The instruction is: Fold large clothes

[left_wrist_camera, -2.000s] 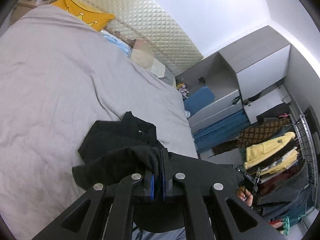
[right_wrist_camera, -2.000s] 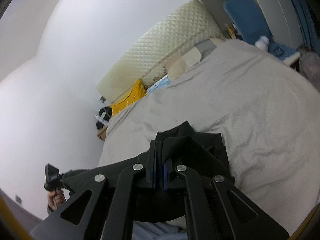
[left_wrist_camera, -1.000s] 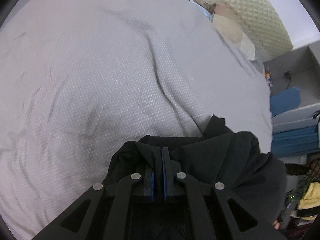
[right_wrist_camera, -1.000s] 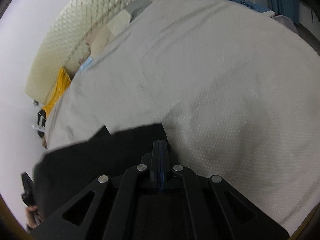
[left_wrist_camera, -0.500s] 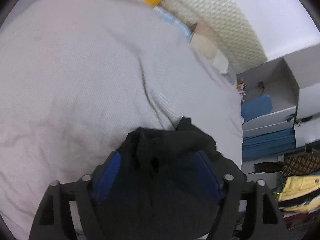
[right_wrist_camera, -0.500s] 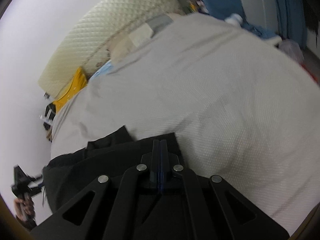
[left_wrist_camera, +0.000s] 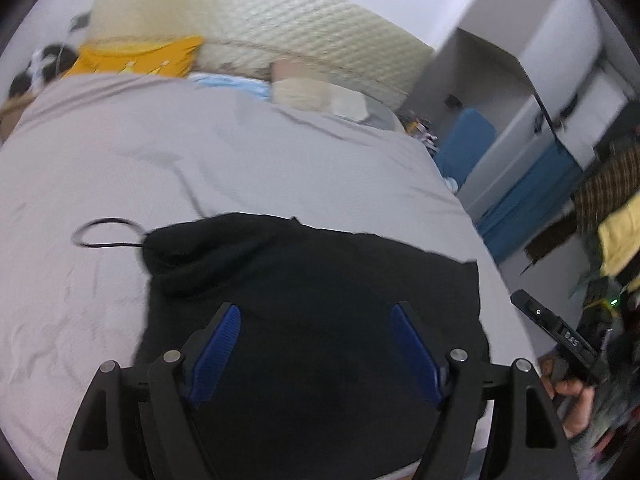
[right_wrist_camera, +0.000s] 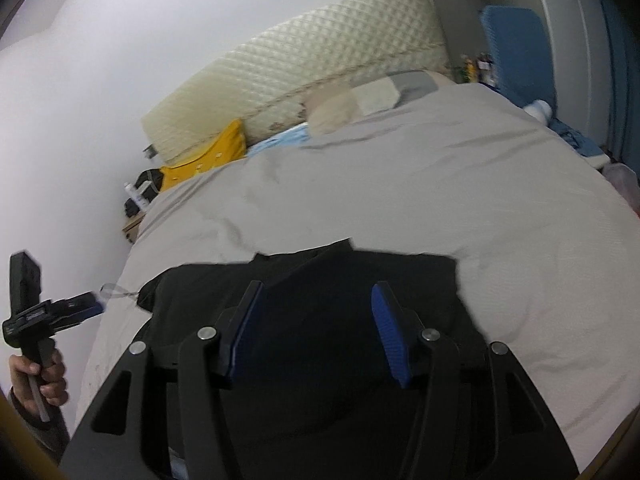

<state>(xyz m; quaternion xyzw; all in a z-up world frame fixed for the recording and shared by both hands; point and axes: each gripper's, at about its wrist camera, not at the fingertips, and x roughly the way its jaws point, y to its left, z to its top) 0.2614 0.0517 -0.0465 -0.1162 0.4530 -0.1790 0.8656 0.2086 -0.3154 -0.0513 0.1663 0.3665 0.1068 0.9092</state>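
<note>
Both grippers tilt downward over the black garment [left_wrist_camera: 320, 300], which lies folded at the near edge of the bed [left_wrist_camera: 120, 160]. The left gripper [left_wrist_camera: 316, 344] hangs above the garment with its jaws wide and nothing between the blue pads [left_wrist_camera: 218, 344]. The right gripper [right_wrist_camera: 316, 332] hangs above the same garment with its jaws opening; its pads [right_wrist_camera: 390, 340] are clear of the cloth. In the right wrist view the person's left hand [right_wrist_camera: 38, 376] grips its handle off the garment's left side, beyond the bed's edge; in the left wrist view the right hand [left_wrist_camera: 572, 396] shows off the garment's right side.

A thin black cord [left_wrist_camera: 104, 234] loops out from the garment's far left corner onto the grey cover. Past the garment the cover lies open and lightly creased up to the pillows: a yellow pillow [left_wrist_camera: 136, 58] far left of the garment, pale ones nearer the middle, all against the quilted headboard [left_wrist_camera: 280, 20]. To the garment's right, past the bed's edge, hang clothes on a rack [left_wrist_camera: 616, 208].
</note>
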